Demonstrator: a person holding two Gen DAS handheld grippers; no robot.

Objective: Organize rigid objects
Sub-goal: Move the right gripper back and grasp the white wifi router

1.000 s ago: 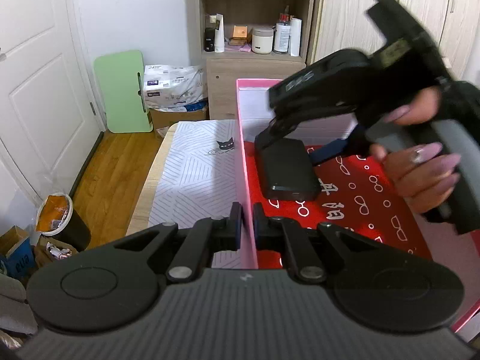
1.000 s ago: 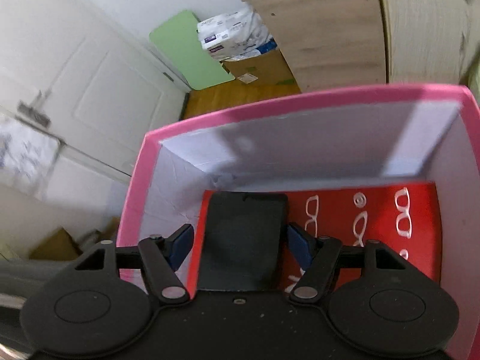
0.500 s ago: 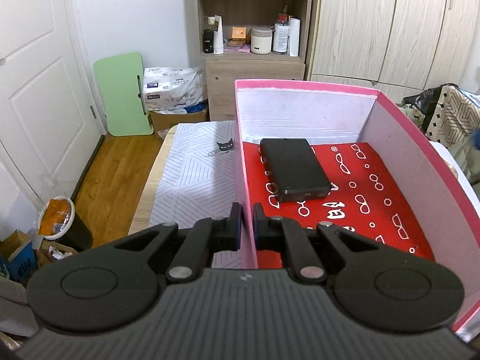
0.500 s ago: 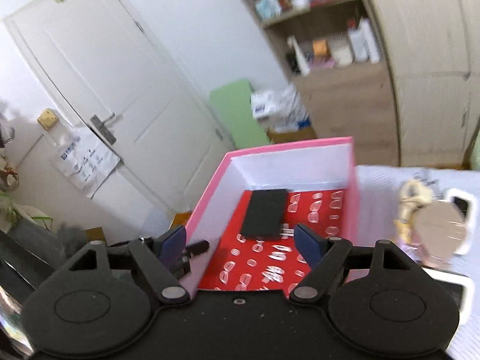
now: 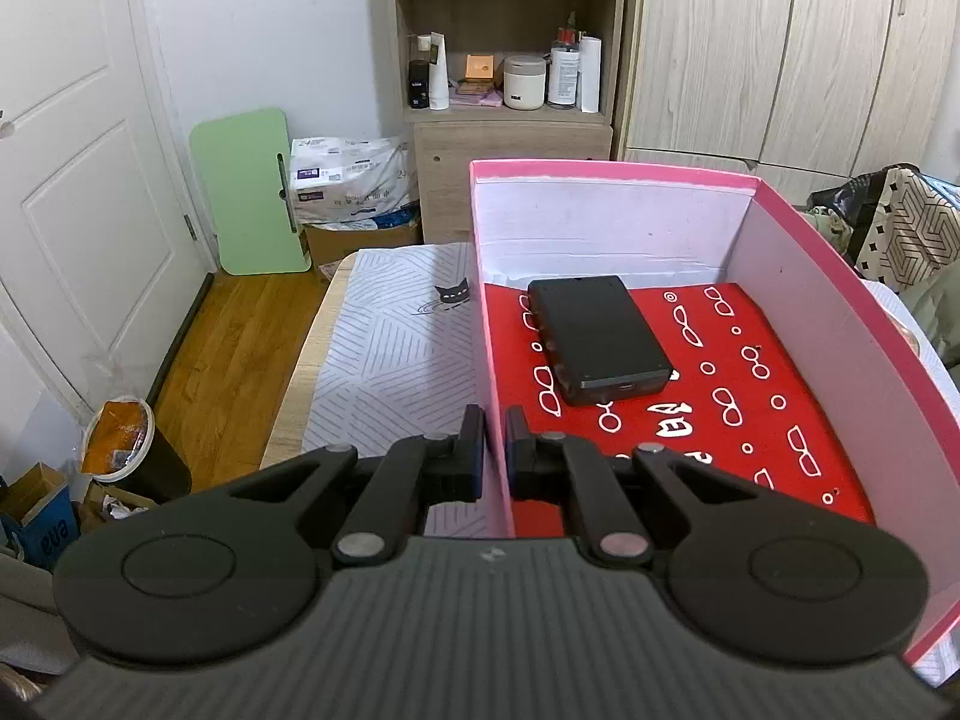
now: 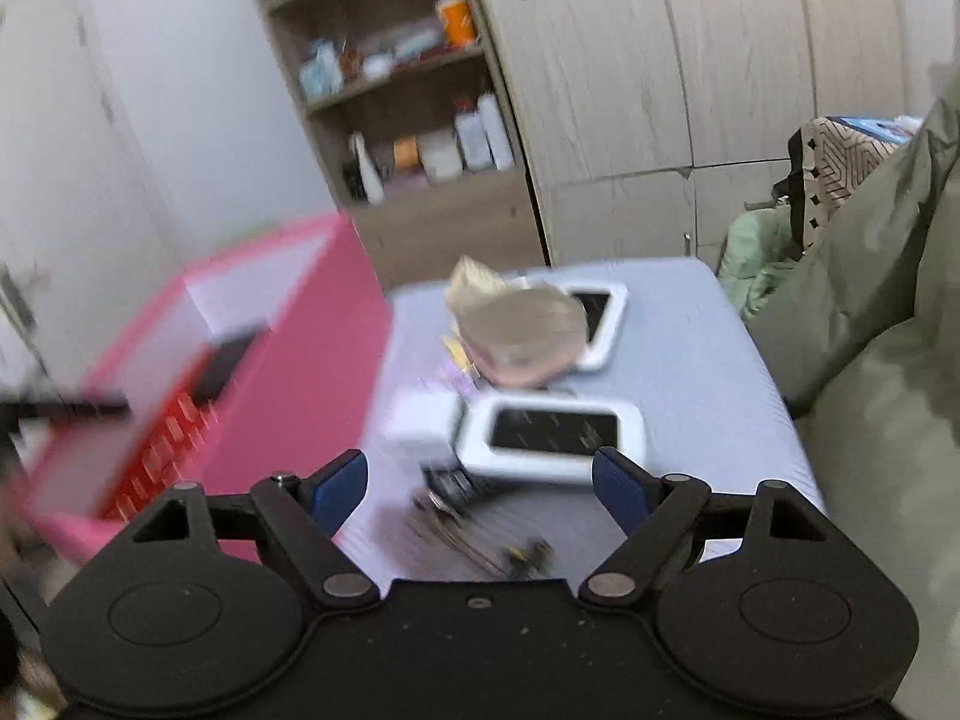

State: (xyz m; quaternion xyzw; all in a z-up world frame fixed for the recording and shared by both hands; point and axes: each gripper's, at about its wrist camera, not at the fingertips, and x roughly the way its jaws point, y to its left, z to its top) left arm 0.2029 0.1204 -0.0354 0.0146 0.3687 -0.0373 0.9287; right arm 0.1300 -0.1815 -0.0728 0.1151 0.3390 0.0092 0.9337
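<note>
The pink box point(image 5: 606, 171) is the largest thing here, an open cardboard tray with pale inner walls and a red floor printed with white spectacles and rings. It sits on a desk covered by a pale striped cloth point(image 5: 390, 348) bearing a small black cat motif. In the right wrist view the same box point(image 6: 300, 372) lies at the left, badly blurred.

Inside it, toward the far left corner, lies a black power bank point(image 5: 597, 339), a flat matte slab with rounded edges, its port facing the near side (the one object in the box).

To the right of the box, in the right wrist view, the remaining things are clustered on the cloth: a white-framed device with a dark screen point(image 6: 555, 435) nearest, a second one like it point(image 6: 600, 318) farther back, a crumpled tan packet point(image 6: 519, 330) partly over that second one, and a small white block point(image 6: 423, 429) just left of the near device. Some dark, thin items near the camera are too blurred to name.

The left hand-held gripper point(image 5: 493, 459) is closed on the box's near left wall, one finger outside and one inside. The right hand-held gripper point(image 6: 480, 480) has its blue-padded jaws opening wide, with nothing clamped between them, above the clustered things.
</note>
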